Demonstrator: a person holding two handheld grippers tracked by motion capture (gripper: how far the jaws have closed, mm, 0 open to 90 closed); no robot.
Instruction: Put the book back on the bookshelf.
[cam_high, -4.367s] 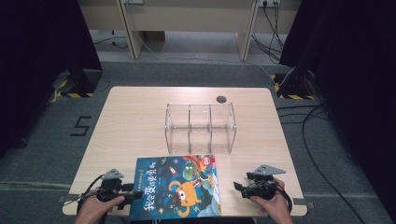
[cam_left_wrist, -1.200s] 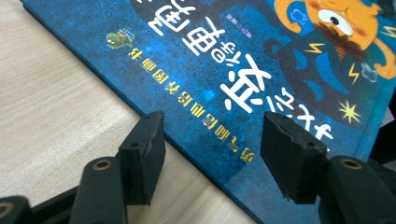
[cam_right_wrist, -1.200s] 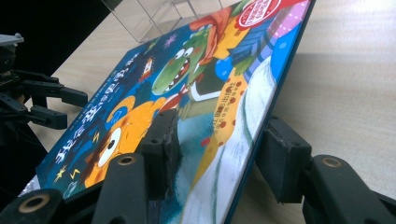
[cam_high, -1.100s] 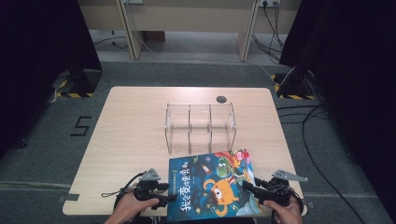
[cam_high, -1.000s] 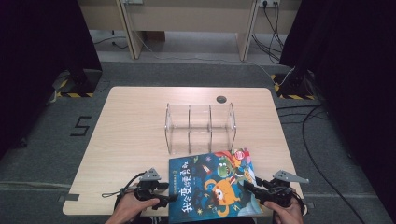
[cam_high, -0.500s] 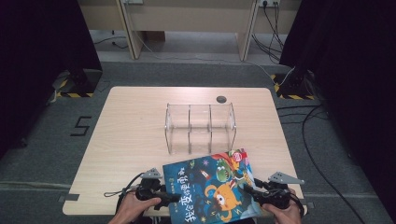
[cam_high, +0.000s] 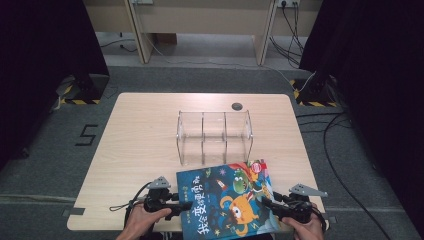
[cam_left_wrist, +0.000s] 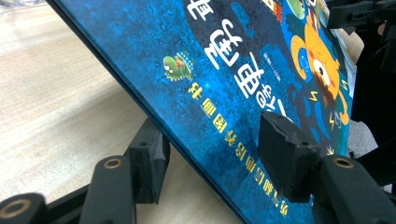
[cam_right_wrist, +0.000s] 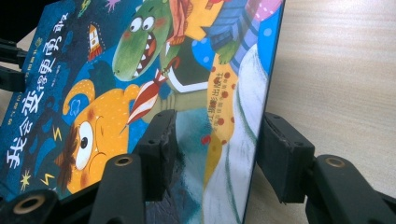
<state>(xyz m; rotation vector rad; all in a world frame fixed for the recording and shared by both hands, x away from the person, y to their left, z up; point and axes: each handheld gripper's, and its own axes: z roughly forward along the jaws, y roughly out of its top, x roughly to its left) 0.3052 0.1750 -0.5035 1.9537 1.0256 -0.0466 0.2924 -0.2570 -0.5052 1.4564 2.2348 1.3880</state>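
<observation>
Both hands are reaching in from the near edge, each gripper pointing inward. The left gripper (cam_high: 184, 209) is clamping the spine side of one picture book (cam_high: 227, 200), and the right gripper (cam_high: 267, 204) is pinching its opposite edge. The book is tilting above the table (cam_high: 140, 145), in front of one clear three-slot rack (cam_high: 214, 136). Compared with four seconds ago, the book is sitting farther right and is lifting.

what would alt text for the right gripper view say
A picture book stands between the right tongs, one jaw on its cover, the other behind its edge. The cover shows a green monster and an orange one beside Chinese lettering. A wooden table lies behind.
</observation>
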